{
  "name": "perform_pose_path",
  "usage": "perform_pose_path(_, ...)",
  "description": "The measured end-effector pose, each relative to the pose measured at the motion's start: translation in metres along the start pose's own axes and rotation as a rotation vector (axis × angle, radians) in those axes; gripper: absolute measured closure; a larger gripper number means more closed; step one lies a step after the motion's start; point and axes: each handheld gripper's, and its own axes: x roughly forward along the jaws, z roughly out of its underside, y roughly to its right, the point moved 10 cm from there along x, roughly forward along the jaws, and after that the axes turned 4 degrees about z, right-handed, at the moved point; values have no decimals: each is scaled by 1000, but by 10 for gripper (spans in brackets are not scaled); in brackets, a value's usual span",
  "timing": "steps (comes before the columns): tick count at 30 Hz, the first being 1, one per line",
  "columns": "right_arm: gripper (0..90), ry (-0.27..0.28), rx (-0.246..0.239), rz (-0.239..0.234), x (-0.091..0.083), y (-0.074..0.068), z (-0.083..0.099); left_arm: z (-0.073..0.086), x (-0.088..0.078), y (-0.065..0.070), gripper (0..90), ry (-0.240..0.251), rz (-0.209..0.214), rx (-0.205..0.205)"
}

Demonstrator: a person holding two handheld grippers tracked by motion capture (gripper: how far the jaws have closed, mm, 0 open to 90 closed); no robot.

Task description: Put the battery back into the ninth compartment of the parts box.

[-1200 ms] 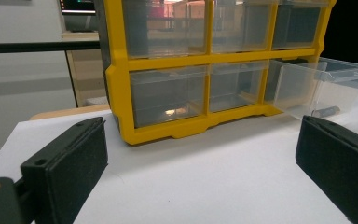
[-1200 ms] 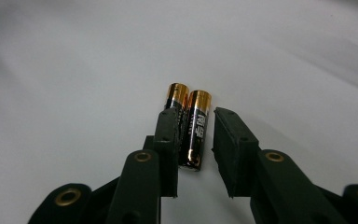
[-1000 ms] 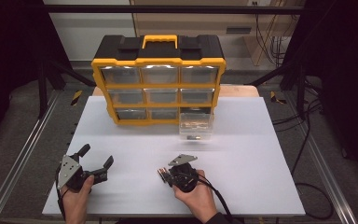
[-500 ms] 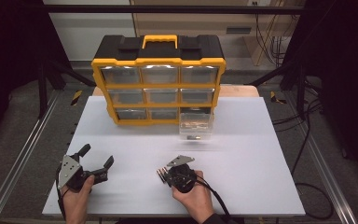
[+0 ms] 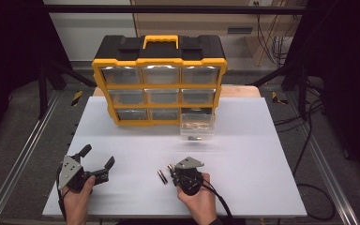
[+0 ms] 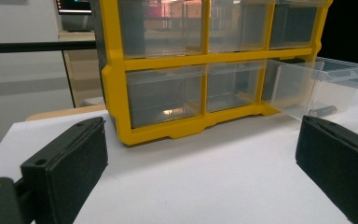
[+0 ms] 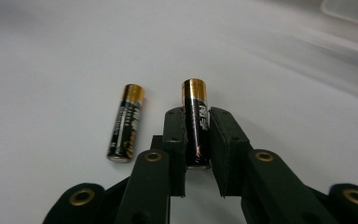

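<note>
Left gripper (image 5: 96,165): jaws wide apart, nothing between them, low over the white table (image 5: 262,154). Loose battery (image 5: 162,176) lies flat just beside the right gripper (image 5: 172,170), whose jaws clamp a second battery (image 7: 196,122). Behind: yellow drawer cabinet (image 5: 159,84), bottom-right drawer (image 5: 197,126) pulled out. Dark room, cables right.
</note>
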Motion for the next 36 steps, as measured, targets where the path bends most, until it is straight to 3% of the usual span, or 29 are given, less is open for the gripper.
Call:
perform_pose_path(6, 766, 80, 23, 4, -23, 21, -18, 1, 0, 1, 19, -7, -2, 8)
perform_pose_path(12, 766, 127, 27, -18, -36, 29, -26, 2, 1, 2, 19, -12, -2, 10)
perform_pose_path(25, 767, 159, 50, -26, -43, 42, -30, 3, 0, 3, 18, -18, -11, 15)
perform_pose_path(36, 766, 164, 49, 0, -48, 53, -34, 2, -2, 1, 19, -10, -13, 11)
